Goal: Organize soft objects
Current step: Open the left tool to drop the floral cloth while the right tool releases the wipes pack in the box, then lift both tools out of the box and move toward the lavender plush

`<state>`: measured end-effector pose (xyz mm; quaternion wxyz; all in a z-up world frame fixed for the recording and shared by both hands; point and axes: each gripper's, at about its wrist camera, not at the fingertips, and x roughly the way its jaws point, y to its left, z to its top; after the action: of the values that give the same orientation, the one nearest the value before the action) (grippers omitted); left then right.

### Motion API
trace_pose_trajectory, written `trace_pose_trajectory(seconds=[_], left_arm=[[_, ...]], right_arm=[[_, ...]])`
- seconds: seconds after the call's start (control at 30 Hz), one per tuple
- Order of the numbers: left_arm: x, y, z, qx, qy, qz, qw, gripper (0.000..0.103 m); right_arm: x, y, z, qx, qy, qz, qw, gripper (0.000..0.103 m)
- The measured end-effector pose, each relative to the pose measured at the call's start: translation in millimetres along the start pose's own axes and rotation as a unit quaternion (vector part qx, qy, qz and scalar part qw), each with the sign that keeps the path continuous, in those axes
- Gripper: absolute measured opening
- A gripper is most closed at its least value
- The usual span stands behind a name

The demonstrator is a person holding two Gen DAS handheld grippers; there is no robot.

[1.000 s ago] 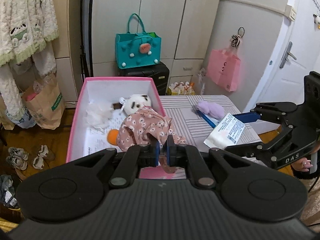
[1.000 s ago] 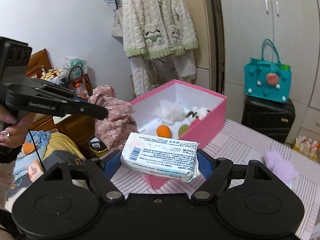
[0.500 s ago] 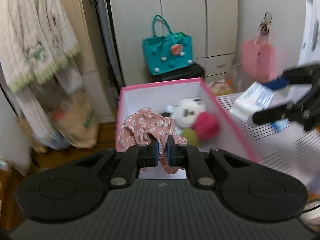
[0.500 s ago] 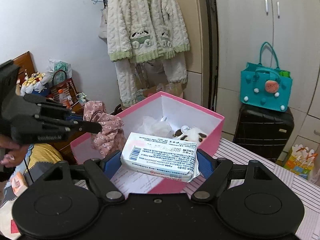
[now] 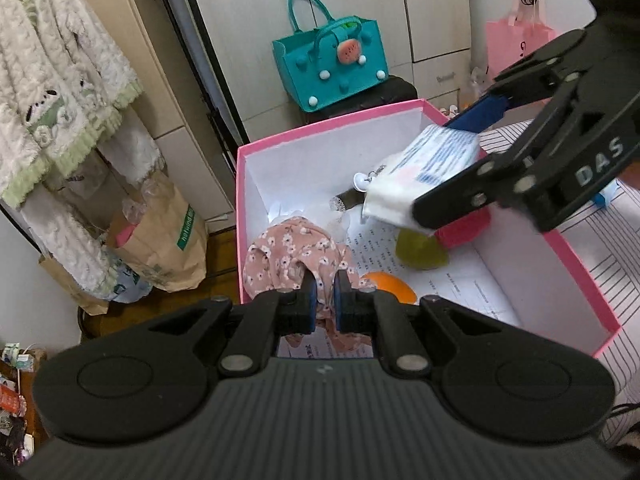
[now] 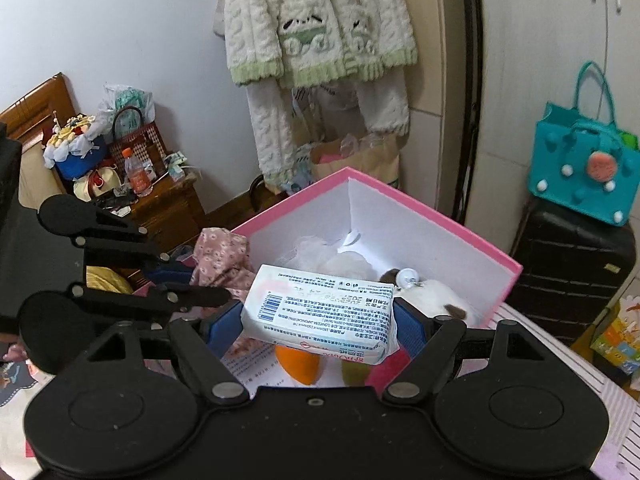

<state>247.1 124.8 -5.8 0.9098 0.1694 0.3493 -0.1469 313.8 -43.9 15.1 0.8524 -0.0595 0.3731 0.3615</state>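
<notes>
Floral pink cloth (image 5: 294, 254), pinched between the closed pads of the left gripper (image 5: 324, 300), hangs over the pink box's (image 5: 332, 122) near left corner. One white tissue pack (image 6: 320, 312), clamped across the right gripper (image 6: 320, 326), hovers above the box's right side. Only the right wrist view shows a white plush toy (image 6: 436, 298) inside; the left wrist view shows one orange ball (image 5: 390, 286) and one green ball (image 5: 420, 250) on the floor.
</notes>
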Motion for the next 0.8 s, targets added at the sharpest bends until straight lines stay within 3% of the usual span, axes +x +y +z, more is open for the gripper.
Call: trace_pose_trajectory(seconds=[0.2, 0.37, 0.53, 0.7, 0.8], left_arm=[[8.5, 2.6, 1.7, -0.009, 0.002, -0.016, 0.9998, 0.014], [12.0, 6.2, -2.1, -0.043, 0.020, -0.062, 0.9969, 0.014], [9.5, 5.9, -0.7, -0.037, 0.003, -0.040, 0.9985, 0.014], [1.5, 13.6, -0.2, -0.059, -0.001, -0.044, 0.9973, 0.015], [-5.3, 13.3, -1.7, -0.058, -0.004, -0.040, 0.9975, 0.024]], right_arm=[[30.0, -1.1, 8.9, -0.006, 0.032, -0.007, 0.999, 0.083], [50.6, -3.0, 19.2, -0.010, 0.053, -0.016, 0.998, 0.083], [62.9, -1.8, 25.1, -0.021, 0.069, -0.012, 0.997, 0.085], [56.3, -2.0, 26.8, -0.014, 0.051, -0.008, 0.999, 0.085], [40.9, -2.4, 22.4, -0.007, 0.031, -0.008, 0.999, 0.085]])
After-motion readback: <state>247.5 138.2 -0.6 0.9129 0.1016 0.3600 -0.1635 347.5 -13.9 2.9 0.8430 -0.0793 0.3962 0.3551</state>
